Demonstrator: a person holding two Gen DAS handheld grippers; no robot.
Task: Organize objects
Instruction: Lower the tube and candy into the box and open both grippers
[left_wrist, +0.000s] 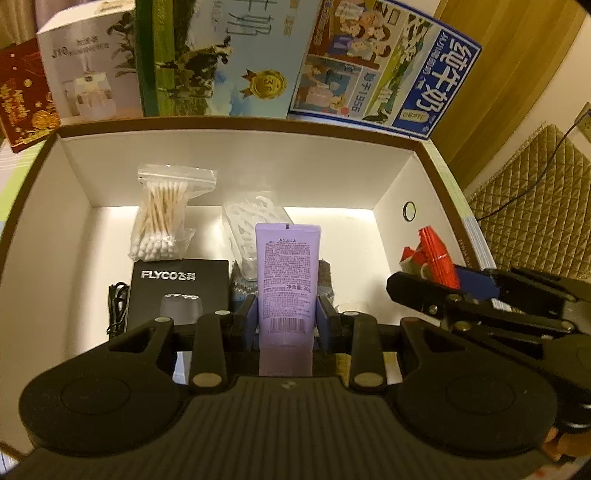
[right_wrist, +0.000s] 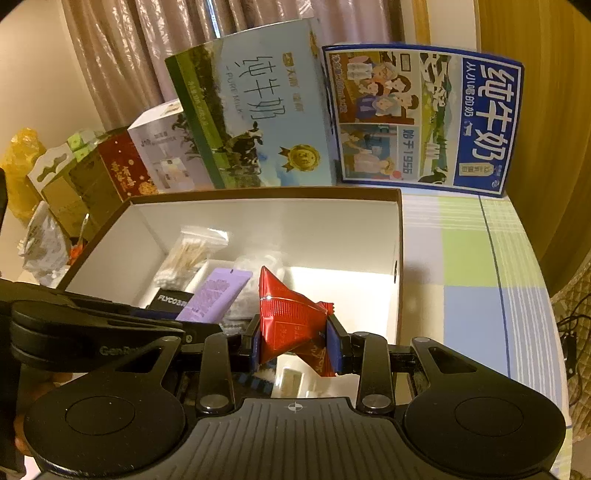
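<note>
My left gripper (left_wrist: 286, 319) is shut on a purple tube (left_wrist: 288, 280) and holds it upright over the white storage box (left_wrist: 221, 173). In the right wrist view the same purple tube (right_wrist: 214, 295) leans at the left. My right gripper (right_wrist: 295, 341) is shut on a red foil packet (right_wrist: 291, 317) above the box's near right side; that red packet (left_wrist: 434, 258) and the right gripper (left_wrist: 476, 286) also show at the right of the left wrist view. Inside the box lie a bag of cotton swabs (left_wrist: 162, 218), a black FLYCO box (left_wrist: 181, 291) and a clear bag of floss picks (left_wrist: 251, 229).
Milk cartons (right_wrist: 255, 122) and a blue carton (right_wrist: 424, 118) stand behind the box, with a white box (left_wrist: 88, 70) and a red box (left_wrist: 22, 99) to the left. A checked tablecloth (right_wrist: 476, 258) lies at the right. A black cable (left_wrist: 116, 306) sits in the box.
</note>
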